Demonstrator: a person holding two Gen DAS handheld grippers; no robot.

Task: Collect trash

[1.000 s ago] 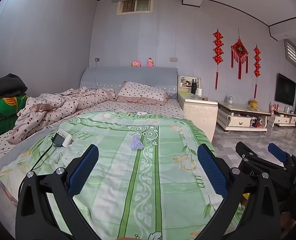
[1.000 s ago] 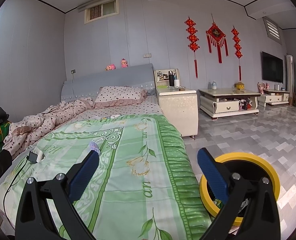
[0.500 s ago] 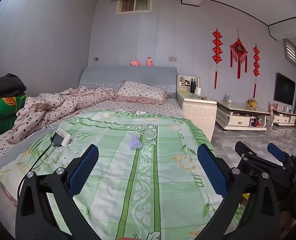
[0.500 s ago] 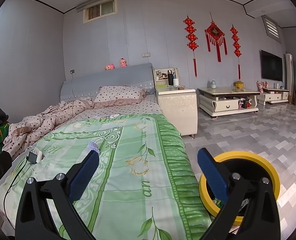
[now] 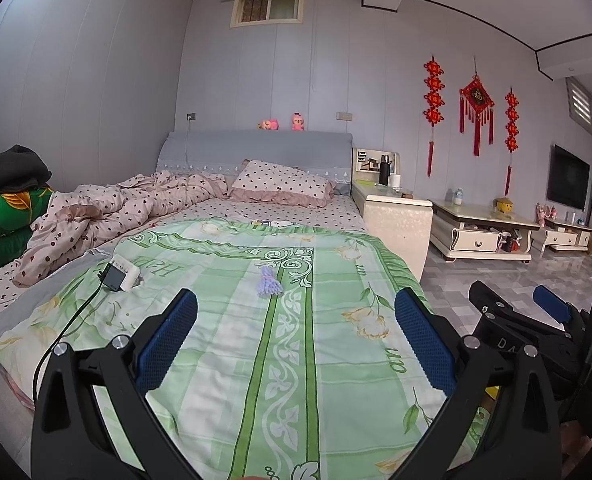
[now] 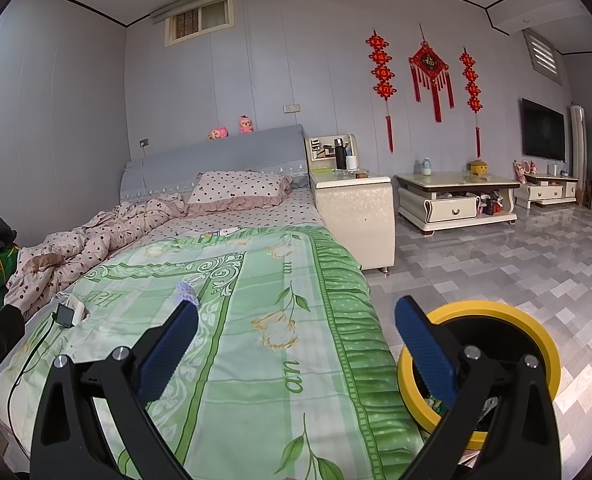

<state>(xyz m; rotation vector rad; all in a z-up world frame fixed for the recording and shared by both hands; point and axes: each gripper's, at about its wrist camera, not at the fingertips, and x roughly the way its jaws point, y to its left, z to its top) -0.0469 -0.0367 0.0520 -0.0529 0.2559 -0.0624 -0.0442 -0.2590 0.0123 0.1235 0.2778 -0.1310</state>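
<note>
A small crumpled purple scrap [image 5: 269, 280] lies in the middle of the green floral bedspread [image 5: 231, 344]; in the right wrist view the purple scrap [image 6: 185, 293] peeks out just above my left finger. My left gripper [image 5: 296, 344] hovers open over the bed's near end, well short of the scrap, with nothing between its blue pads. My right gripper [image 6: 296, 346] is open too, over the bed's right edge. A yellow-rimmed black bin [image 6: 536, 336] stands on the floor under its right finger. The right gripper [image 5: 536, 312] also shows at the left wrist view's right edge.
A white charger block with a black plug and cable [image 5: 119, 278] lies on the bedspread's left side. A dotted duvet [image 5: 107, 216] and pillow [image 5: 279, 186] are further up the bed. A cream nightstand [image 6: 356, 220] and low tables [image 6: 456, 200] stand right, beyond grey tiled floor [image 6: 516, 264].
Both views have shifted slightly; the scrap sits a little higher in the left wrist view. Both grippers remain open.
</note>
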